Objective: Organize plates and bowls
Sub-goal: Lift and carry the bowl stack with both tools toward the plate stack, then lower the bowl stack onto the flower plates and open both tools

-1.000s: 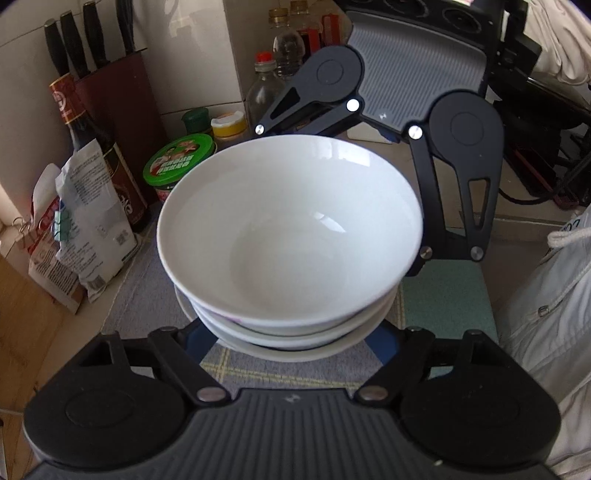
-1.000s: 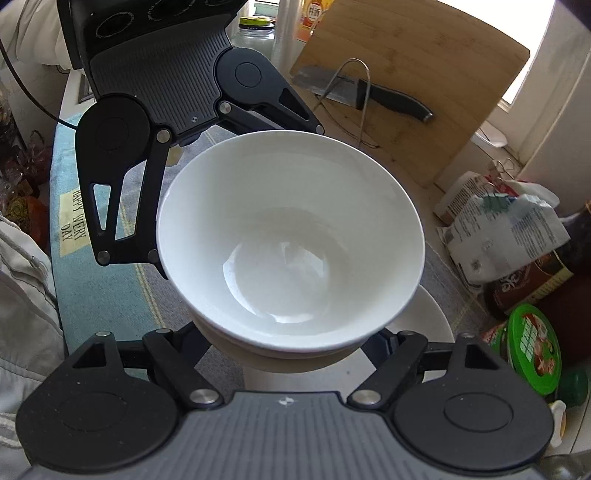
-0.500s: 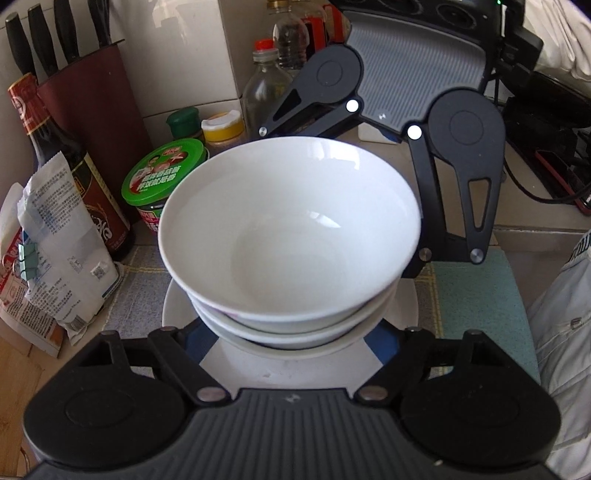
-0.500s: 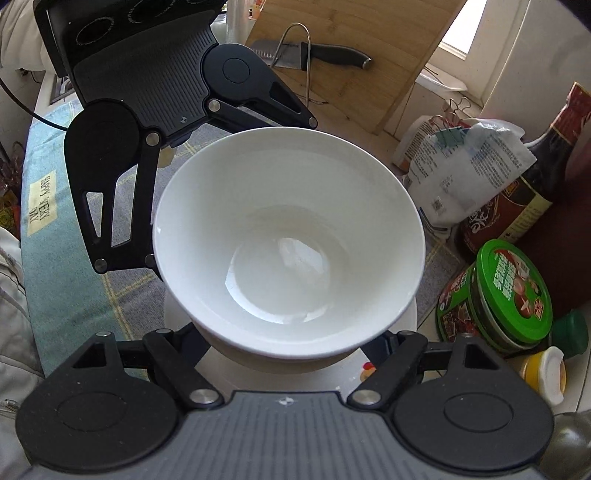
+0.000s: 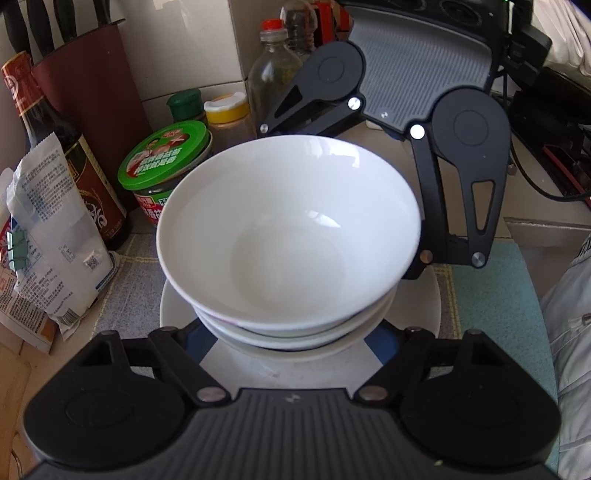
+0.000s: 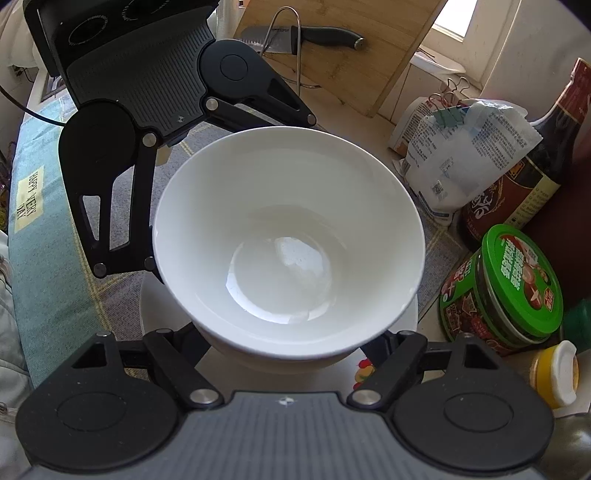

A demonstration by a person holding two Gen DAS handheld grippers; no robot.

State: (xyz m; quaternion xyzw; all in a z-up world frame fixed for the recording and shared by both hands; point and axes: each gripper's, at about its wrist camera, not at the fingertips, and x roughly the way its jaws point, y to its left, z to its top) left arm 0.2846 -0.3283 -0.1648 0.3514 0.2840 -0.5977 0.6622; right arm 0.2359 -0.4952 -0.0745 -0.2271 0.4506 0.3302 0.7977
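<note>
A stack of white bowls (image 5: 288,236) fills the middle of both views; the top bowl (image 6: 288,236) is empty. Both grippers grip the stack from opposite sides, low down under the rims. My left gripper (image 5: 291,343) is shut on the stack, its fingertips hidden under the bowls. My right gripper (image 6: 288,354) is shut on it too; it shows in the left wrist view (image 5: 417,266) beyond the bowls. A white plate (image 5: 255,365) lies right under the stack; I cannot tell if they touch. The plate's rim shows in the right wrist view (image 6: 147,317).
A green-lidded jar (image 5: 166,162), soy sauce bottle (image 5: 55,147), knife block (image 5: 92,74), paper packets (image 5: 48,236) and small bottles (image 5: 273,66) crowd the wall side. A cutting board (image 6: 340,48) with a knife (image 6: 314,35) leans behind. A grey and teal mat (image 6: 40,236) covers the counter.
Both grippers have carried the bowl stack toward the jar and bottles and lowered it over the white plate, which has come into view beneath.
</note>
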